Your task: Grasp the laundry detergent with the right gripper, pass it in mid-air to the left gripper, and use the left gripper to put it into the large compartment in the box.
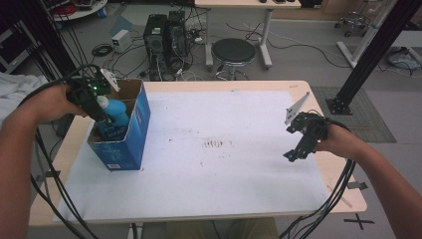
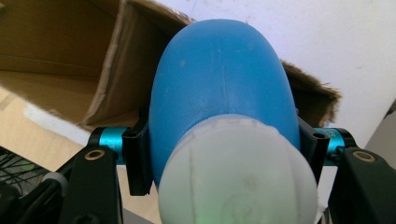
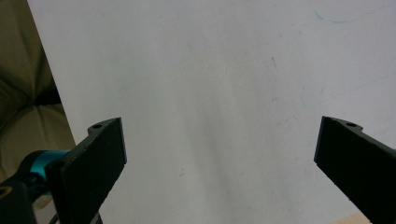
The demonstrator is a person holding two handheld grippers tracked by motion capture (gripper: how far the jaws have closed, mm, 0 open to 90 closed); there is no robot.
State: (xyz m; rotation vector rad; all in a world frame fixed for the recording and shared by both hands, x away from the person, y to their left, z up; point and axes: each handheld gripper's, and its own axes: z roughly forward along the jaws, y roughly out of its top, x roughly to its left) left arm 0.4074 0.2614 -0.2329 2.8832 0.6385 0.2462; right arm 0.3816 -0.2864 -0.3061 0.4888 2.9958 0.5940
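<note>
A blue bottle [image 1: 115,115] with a white cap [image 2: 236,172] hangs inside the open blue cardboard box [image 1: 130,144] at the table's left. My left gripper [image 1: 101,112] is shut on the bottle [image 2: 219,84], its black pads [image 2: 138,161] pressing both sides just below the cap. The box's brown flaps [image 2: 60,60] lie behind the bottle in the left gripper view. At the right side of the table my right gripper [image 1: 292,154] stands open above the white sheet [image 1: 224,149]. Its two black fingers [image 3: 100,156] are wide apart with nothing between them.
The white sheet covers most of the wooden table [image 1: 343,199]. A small brown stain [image 1: 215,144] marks its middle. Cables trail from both grippers off the front edge. Beyond the table stand a black stool [image 1: 233,52] and computer towers [image 1: 164,37].
</note>
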